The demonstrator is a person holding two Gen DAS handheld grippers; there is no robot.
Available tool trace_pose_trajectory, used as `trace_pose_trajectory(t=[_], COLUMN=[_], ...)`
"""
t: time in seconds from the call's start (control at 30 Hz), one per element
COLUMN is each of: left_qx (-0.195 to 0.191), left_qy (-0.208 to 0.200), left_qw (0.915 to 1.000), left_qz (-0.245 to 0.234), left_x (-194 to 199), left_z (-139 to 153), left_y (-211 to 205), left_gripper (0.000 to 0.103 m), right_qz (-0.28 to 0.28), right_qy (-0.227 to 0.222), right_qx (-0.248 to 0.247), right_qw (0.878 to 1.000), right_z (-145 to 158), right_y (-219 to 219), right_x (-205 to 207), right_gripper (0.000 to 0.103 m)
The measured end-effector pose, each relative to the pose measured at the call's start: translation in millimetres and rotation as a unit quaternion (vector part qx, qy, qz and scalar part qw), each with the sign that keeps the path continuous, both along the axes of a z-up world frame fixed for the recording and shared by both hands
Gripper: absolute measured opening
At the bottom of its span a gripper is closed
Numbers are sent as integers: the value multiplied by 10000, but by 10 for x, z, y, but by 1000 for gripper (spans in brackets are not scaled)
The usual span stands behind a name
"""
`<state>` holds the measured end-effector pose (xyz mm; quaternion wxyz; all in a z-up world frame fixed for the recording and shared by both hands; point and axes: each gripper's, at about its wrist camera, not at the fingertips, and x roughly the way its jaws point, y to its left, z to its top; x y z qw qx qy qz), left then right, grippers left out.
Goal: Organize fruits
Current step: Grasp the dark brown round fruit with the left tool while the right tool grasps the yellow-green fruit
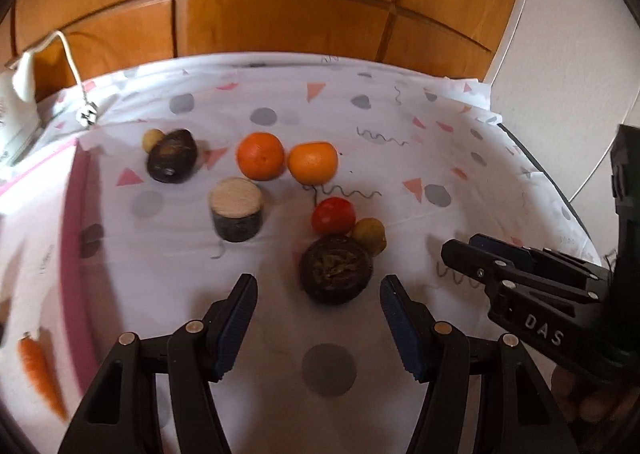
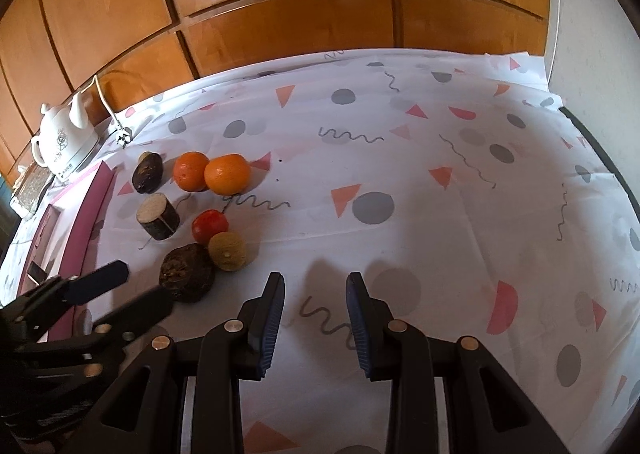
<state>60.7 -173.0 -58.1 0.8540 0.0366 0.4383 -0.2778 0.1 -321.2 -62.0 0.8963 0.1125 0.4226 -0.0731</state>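
On the patterned cloth lie two oranges [image 1: 260, 155] [image 1: 313, 162], a red fruit [image 1: 333, 215], a small yellowish fruit [image 1: 369, 235] and a dark wrinkled round fruit [image 1: 336, 270]. Another dark fruit [image 1: 172, 156] lies at the back left with a small yellowish one [image 1: 152, 138] behind it. My left gripper [image 1: 319, 285] is open, and the wrinkled fruit sits just ahead of its fingertips, untouched. My right gripper [image 2: 315, 280] is open over bare cloth, right of the pile. The wrinkled fruit [image 2: 187, 272] shows beside the left gripper [image 2: 142, 286] in the right wrist view.
A short wooden log piece [image 1: 237, 209] stands among the fruit. A pink tray [image 1: 74, 238] with a carrot [image 1: 38, 370] lies at the left. A white kettle [image 2: 64, 142] and a plug [image 2: 124, 134] sit at the back left. Wooden cabinet doors [image 2: 280, 14] back the table.
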Motion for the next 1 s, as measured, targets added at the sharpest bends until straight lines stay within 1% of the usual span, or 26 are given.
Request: trace_pose_trajectory(t=[0.13,0.27,0.3,0.33,0.37,0.5,0.6,0.67,0.7,0.73,0.77,0.9,1.0], left_qx=[35,60,50,13,-25,-120,-172,-163,-145,-94,-50,-10,59], left_qy=[36,62,33,20,38,24,39,39,20,-29,-76,-202,-324], left_qw=[10000,10000,10000,10000,10000,9999,9998,9997,9996,9995,9993,9986,9984], left_qz=[-7,18,16,6,-11,-18,95,180,224,299,367,492,467], left_x=[55,87,91,96,98,75,43,24,11,-4,-15,-34,-53], left_z=[-54,-115,-123,-127,-129,-124,-102,-102,-99,-99,-105,-125,-159], left_y=[-90,-130,-141,-142,-135,-52,80,150,187,228,263,324,308], left_gripper=[64,54,54,47,44,44,44,44,44,44,44,44,44], right_qz=[-40,-55,-55,-50,-42,42,219,402,499,587,709,885,938], right_qy=[50,86,93,97,101,68,4,-51,-81,-107,-138,-137,-103], right_qx=[34,65,70,81,95,154,214,276,290,295,294,193,138], right_qw=[10000,9999,9999,9999,9999,9998,9995,9988,9983,9978,9970,9958,9954], right_z=[-39,-71,-77,-81,-84,-82,-67,-53,-41,-33,-22,-27,-45], right_y=[-44,-67,-69,-71,-69,-38,37,106,152,194,251,381,436], right_x=[8,19,23,25,29,40,62,93,107,122,144,240,334], right_gripper=[32,32,32,32,32,32,32,32,33,37,37,38,38])
